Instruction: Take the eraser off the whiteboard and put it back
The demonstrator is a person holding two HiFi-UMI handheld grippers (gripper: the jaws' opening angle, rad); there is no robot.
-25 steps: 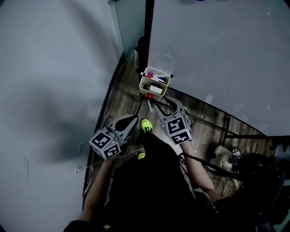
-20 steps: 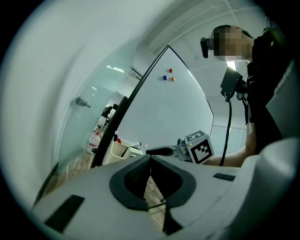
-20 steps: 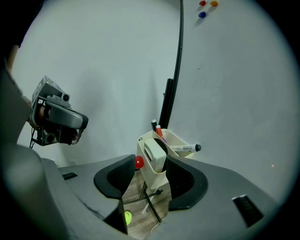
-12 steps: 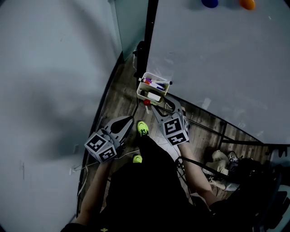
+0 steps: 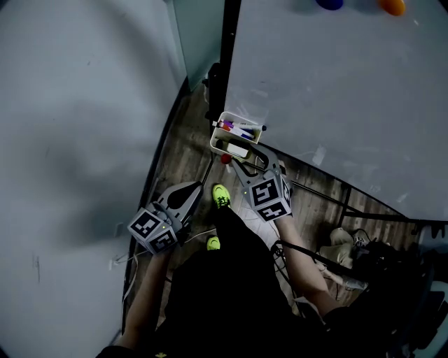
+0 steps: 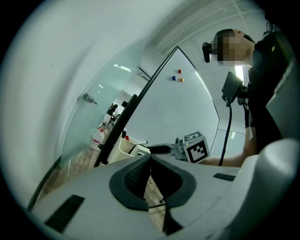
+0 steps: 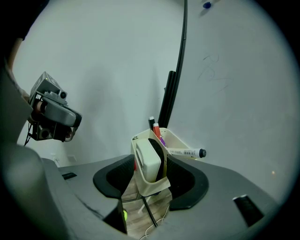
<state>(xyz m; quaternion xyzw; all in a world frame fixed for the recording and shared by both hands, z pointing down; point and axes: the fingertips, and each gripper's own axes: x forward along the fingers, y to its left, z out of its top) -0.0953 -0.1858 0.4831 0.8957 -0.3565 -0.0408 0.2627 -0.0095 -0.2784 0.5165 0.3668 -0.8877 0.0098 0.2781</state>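
A cream basket hangs at the lower left corner of the whiteboard. The white eraser with black felt stands in it beside markers. My right gripper reaches up to the basket. In the right gripper view the eraser and basket front sit between the jaws of the right gripper. Those jaws have just been opening and stand wide, with the pads off the eraser. My left gripper hangs lower left over the floor, and the tips of the left gripper meet on nothing.
A black stand post runs along the board's left edge, next to a grey wall. A blue magnet and an orange magnet sit high on the board. Cables and shoes lie on the wooden floor at right.
My right gripper has edged closer to the basket, its jaws now flanking it. The left gripper has hardly shifted. The head view has tilted up, bringing the magnets into sight.
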